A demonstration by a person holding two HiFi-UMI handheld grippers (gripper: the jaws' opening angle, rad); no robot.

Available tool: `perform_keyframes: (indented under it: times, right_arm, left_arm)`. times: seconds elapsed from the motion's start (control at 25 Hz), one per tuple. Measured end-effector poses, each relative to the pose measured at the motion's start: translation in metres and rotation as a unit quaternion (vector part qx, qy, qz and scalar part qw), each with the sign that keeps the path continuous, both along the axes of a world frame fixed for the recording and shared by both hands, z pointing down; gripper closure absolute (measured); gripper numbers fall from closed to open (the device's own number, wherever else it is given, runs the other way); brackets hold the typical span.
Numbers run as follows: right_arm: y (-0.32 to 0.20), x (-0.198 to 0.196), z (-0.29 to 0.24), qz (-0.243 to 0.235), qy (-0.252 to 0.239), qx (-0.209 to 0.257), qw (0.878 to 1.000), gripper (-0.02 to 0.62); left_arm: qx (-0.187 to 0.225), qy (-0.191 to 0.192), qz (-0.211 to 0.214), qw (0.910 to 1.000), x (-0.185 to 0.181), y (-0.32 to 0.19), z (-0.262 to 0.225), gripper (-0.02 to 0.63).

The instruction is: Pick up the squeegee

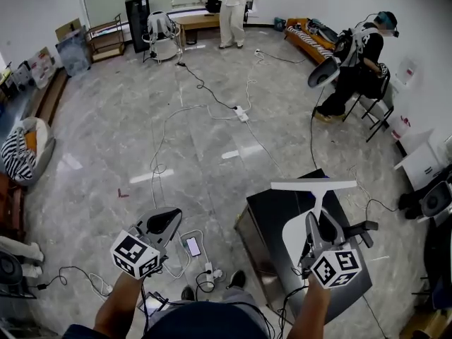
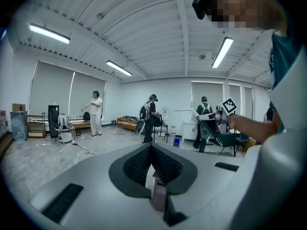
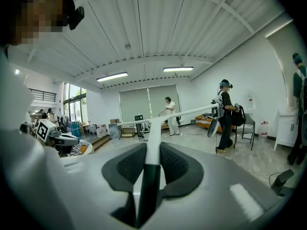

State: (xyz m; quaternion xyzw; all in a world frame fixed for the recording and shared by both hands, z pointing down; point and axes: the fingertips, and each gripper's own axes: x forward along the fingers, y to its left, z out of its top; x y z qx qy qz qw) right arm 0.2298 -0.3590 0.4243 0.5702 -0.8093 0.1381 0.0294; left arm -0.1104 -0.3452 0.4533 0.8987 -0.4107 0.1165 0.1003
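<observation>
The squeegee (image 1: 314, 185) has a long white blade and a stem that runs from white to black. It hangs in the air above the black table (image 1: 272, 214), stem down, with my right gripper (image 1: 319, 219) shut on it. In the right gripper view the stem (image 3: 152, 133) stands between the dark pads and the blade (image 3: 184, 112) lies crosswise beyond them. My left gripper (image 1: 167, 222) is raised at the left over the floor. Its pads (image 2: 144, 159) meet at the tip with nothing between them. From the left gripper view the right gripper (image 2: 214, 117) and the squeegee (image 2: 187, 111) show at the right.
Cables (image 1: 201, 90) and a power strip (image 1: 242, 114) lie across the grey floor, with a phone (image 1: 193, 246) near my feet. A person in white (image 1: 233, 9) stands far off; another with a headset (image 1: 360, 58) sits at the right. Shelves and boxes (image 1: 74, 44) line the left wall.
</observation>
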Motion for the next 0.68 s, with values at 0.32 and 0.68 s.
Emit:
perform_keyframes:
  times: [0.32,0.68]
  right_arm:
    - [0.043,-0.008,-0.03,0.01,0.014,0.018,1.0,0.492]
    - [0.077,-0.016,-0.04,0.013,0.024,0.027,0.999,0.492]
  left_arm:
    - [0.02,0.004,0.007,0.9998,-0.012,0.027,-0.023,0.6]
    - [0.033,0.008,0.004,0.9994,-0.024,0.058,-0.032,0.6]
